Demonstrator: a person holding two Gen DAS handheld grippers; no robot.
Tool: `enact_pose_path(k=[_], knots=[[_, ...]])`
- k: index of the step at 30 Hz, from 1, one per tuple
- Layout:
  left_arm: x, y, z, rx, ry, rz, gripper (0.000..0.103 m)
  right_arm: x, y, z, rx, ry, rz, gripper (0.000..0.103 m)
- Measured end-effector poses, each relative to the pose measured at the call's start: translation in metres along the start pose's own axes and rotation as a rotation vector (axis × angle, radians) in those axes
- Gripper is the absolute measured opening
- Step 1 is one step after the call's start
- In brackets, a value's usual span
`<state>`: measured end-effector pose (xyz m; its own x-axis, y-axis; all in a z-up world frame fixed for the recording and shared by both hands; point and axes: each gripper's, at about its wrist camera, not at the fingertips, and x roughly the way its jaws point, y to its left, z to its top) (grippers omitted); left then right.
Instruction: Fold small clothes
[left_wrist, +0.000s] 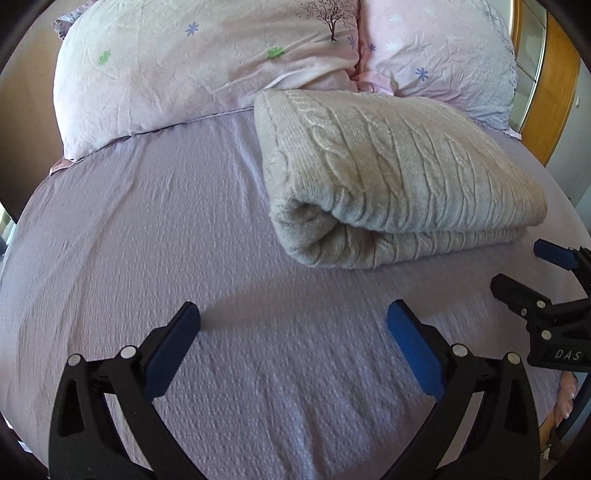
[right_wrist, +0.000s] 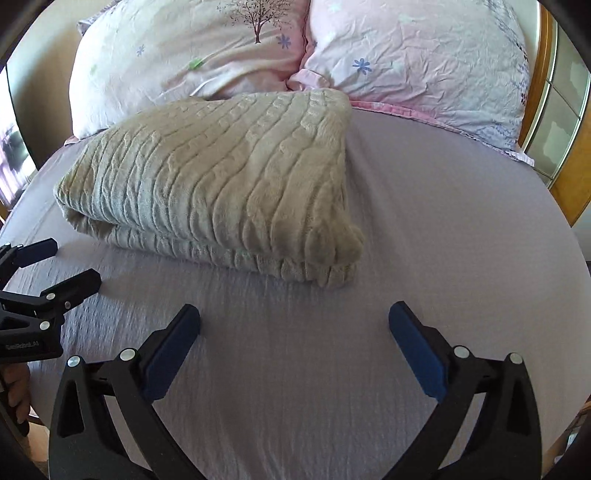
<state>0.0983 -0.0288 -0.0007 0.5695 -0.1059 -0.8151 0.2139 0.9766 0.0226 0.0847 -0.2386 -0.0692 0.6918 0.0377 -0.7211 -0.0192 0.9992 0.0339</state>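
A beige cable-knit garment (left_wrist: 388, 173) lies folded in a thick bundle on the lilac bed sheet (left_wrist: 184, 229), just below the pillows. It also shows in the right wrist view (right_wrist: 221, 184). My left gripper (left_wrist: 293, 314) is open and empty, hovering over bare sheet in front of the bundle's left end. My right gripper (right_wrist: 294, 314) is open and empty, in front of the bundle's right end. Each gripper shows at the edge of the other's view, the right one (left_wrist: 524, 269) and the left one (right_wrist: 62, 262), both with jaws apart.
Two pink flowered pillows (left_wrist: 207, 62) (right_wrist: 417, 59) lie across the head of the bed behind the garment. A wooden headboard (left_wrist: 554, 85) with glass panels stands at the right. The sheet (right_wrist: 443, 221) spreads flat around the bundle.
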Motion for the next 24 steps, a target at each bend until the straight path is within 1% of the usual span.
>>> enact_pose_path(k=[5, 24], knots=[[-0.0024, -0.0003, -0.0024, 0.015, -0.003, -0.011, 0.101, -0.0001, 0.0006, -0.0008, 0.008, -0.010, 0.000, 0.102], [-0.0015, 0.0009, -0.0015, 0.019, -0.004, -0.012, 0.101, 0.0006, 0.0005, 0.0003, 0.006, -0.010, 0.003, 0.102]])
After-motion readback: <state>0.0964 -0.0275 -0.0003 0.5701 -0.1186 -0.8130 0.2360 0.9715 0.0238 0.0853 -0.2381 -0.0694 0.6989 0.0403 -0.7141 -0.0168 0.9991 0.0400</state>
